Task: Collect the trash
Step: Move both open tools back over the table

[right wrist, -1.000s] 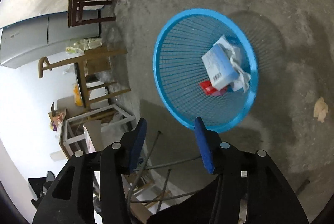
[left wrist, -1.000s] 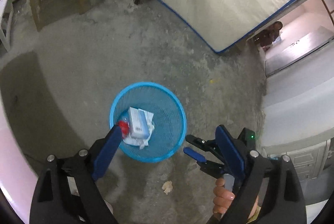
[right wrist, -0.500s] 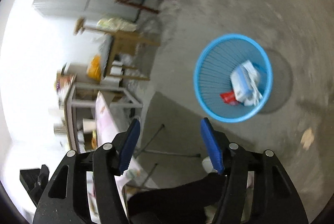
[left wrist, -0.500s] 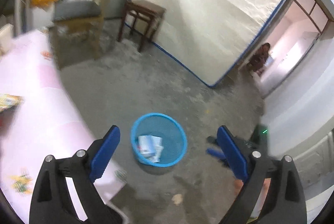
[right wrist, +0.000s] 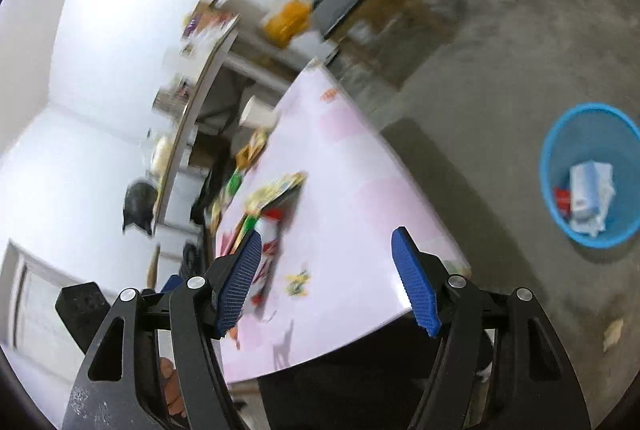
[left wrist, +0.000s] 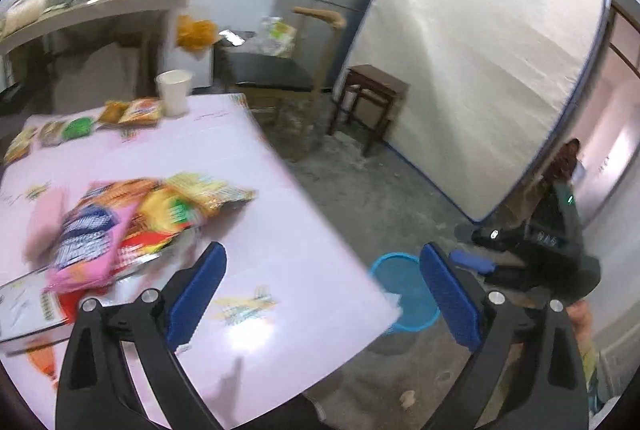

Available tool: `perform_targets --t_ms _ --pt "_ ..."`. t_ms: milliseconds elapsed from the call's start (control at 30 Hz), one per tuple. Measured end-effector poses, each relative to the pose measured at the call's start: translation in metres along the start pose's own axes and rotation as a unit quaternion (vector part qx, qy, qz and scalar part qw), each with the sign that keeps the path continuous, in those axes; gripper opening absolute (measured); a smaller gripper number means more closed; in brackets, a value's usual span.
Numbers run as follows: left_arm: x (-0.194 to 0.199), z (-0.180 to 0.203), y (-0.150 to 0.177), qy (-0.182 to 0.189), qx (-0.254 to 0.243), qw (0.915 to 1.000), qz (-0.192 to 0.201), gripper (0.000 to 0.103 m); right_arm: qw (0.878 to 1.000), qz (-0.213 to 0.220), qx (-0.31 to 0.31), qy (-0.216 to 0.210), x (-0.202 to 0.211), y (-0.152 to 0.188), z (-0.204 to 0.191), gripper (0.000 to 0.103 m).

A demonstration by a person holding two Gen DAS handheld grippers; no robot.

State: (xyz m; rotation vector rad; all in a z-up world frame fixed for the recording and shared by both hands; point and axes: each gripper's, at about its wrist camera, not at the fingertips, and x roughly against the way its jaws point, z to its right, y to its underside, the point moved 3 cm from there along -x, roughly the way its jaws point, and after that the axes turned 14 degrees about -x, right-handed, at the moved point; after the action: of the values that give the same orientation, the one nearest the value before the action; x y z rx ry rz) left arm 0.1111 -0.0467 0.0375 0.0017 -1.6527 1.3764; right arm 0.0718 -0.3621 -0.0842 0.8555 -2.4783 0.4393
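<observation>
We look across a pale pink tabletop (left wrist: 280, 197) in a room with a rough grey concrete floor (left wrist: 372, 189), a white mattress (left wrist: 480, 69) leaning upright against the wall, a dark wooden stool (left wrist: 374, 89) and a chair (left wrist: 276, 77) beyond the far edge of the tabletop. A white paper cup (left wrist: 173, 91) stands upright near that far edge.

Our left gripper (left wrist: 324, 294) has its blue fingers (left wrist: 196, 294) spread wide apart with nothing between them. Just ahead and to the left of them lies a loose pile of snack wrappers (left wrist: 132, 218); motion blur hides most detail, but the pink one on top runs lengthwise from the near left toward the far right. A row of smaller wrappers (left wrist: 80, 125) lies farther ahead, near the cup.

Our right gripper (right wrist: 328, 282) is also wide apart and empty, over the near corner of the tabletop. The blue trash basket (right wrist: 560, 133) stands upright on the floor, well off to the right of its fingers, mouth up, with a white box (right wrist: 586, 189) and crumpled paper inside.

A second ago both grippers looked straight down into the basket; they have since swung up and away, so the tabletop and its wrappers now fill the space ahead of the fingers.
</observation>
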Motion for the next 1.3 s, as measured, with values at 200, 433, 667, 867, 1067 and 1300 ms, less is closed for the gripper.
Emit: perform_targets --t_ms 200,433,667,867,1067,1300 --pt "0.044 -0.060 0.042 -0.069 0.036 0.9969 -0.004 0.095 0.997 -0.064 0.038 -0.005 -0.051 0.028 -0.048 0.065" --pt "0.087 -0.105 0.070 -0.120 0.071 0.9901 0.012 0.095 0.992 -0.123 0.026 0.003 -0.105 0.051 -0.076 0.065" --pt "0.109 -0.132 0.094 -0.145 0.098 0.9845 0.019 0.095 0.990 -0.141 0.005 0.011 -0.124 0.062 -0.084 0.065" --pt "0.123 -0.142 0.102 -0.151 0.107 0.9823 0.029 0.095 0.990 -0.135 -0.033 0.023 -0.134 0.053 -0.078 0.065" --pt "0.130 -0.148 0.109 -0.156 0.114 0.9806 0.033 0.095 0.989 -0.129 -0.067 0.033 -0.141 0.045 -0.069 0.065" --pt "0.125 -0.151 0.113 -0.155 0.121 0.9799 0.031 0.095 0.988 -0.123 -0.085 0.037 -0.145 0.038 -0.060 0.066"
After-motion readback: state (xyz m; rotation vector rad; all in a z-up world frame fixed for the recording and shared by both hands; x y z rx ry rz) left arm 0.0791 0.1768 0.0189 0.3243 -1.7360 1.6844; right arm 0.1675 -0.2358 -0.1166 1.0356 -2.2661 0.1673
